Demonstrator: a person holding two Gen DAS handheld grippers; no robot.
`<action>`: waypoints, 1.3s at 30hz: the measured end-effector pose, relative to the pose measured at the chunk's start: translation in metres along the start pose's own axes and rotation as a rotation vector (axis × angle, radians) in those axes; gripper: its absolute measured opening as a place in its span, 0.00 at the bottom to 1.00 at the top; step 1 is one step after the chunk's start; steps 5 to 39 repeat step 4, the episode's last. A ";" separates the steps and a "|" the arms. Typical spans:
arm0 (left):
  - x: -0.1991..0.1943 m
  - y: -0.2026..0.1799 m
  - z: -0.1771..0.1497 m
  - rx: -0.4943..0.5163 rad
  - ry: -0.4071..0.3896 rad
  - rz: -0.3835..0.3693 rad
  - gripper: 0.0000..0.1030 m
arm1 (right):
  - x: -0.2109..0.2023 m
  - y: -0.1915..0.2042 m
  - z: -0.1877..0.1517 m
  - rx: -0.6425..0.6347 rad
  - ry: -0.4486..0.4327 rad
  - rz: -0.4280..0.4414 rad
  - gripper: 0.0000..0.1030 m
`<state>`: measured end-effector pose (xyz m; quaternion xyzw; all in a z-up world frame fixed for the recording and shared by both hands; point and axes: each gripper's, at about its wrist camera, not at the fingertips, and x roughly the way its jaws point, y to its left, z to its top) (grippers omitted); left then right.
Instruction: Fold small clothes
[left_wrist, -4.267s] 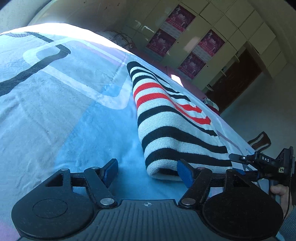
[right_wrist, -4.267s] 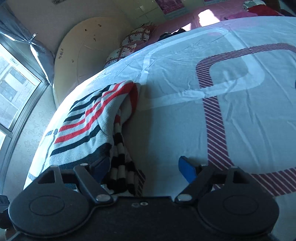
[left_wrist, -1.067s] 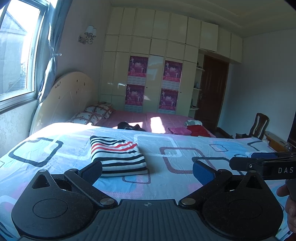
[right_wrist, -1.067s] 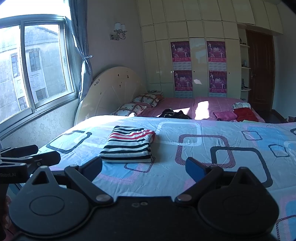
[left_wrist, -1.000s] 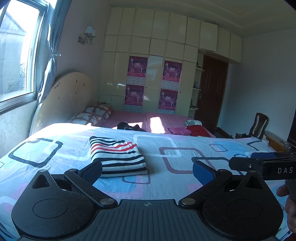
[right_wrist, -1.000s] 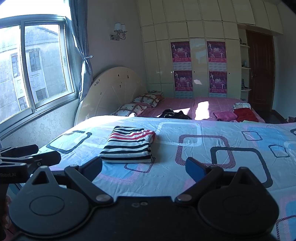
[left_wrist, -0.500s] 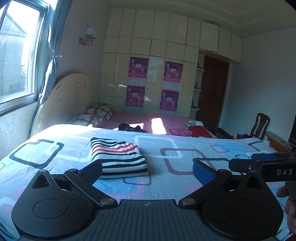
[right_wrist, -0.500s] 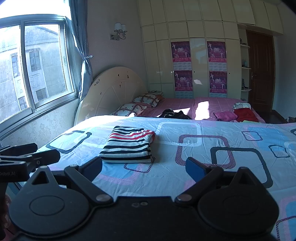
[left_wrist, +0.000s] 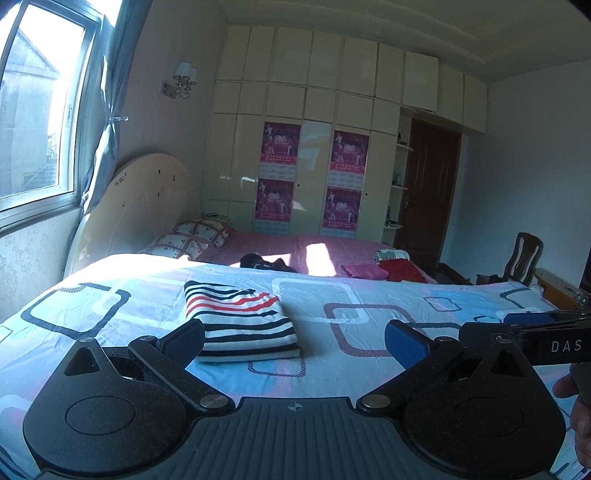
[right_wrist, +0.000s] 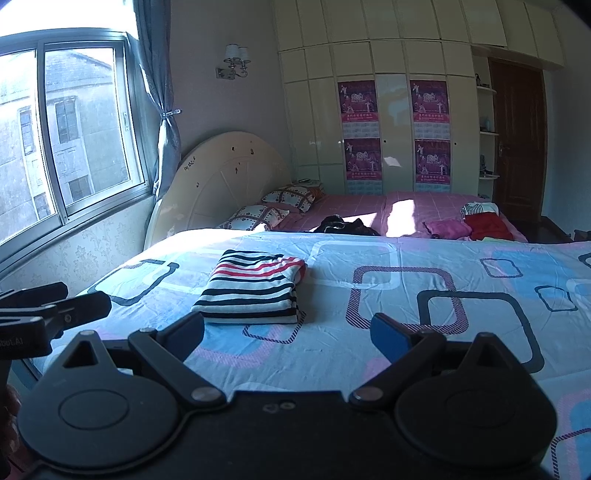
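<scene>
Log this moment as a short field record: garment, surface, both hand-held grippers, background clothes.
garment: striped sweater, folded into a flat rectangle
surface: patterned bedsheet, sweater lying on it
left hand-held gripper: open, empty, held back from the sweater
right hand-held gripper: open, empty, held back from the sweater
background clothes: dark garment, pink garment and red garment on the pink bed behind

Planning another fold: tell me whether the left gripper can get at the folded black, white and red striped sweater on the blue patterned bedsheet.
Probably yes. The left gripper is open and empty, the striped sweater lies just ahead on the bedsheet, and nothing sits between them.
</scene>
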<state>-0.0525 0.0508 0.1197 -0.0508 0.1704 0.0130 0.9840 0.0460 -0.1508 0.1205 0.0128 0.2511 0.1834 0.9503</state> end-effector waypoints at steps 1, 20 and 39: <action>0.000 -0.001 0.000 0.000 0.003 -0.003 1.00 | 0.000 0.000 0.000 0.001 0.000 0.001 0.94; 0.001 -0.002 -0.002 -0.007 0.011 -0.001 1.00 | 0.001 0.001 0.000 0.001 0.000 0.005 0.94; 0.001 -0.002 -0.002 -0.007 0.011 -0.001 1.00 | 0.001 0.001 0.000 0.001 0.000 0.005 0.94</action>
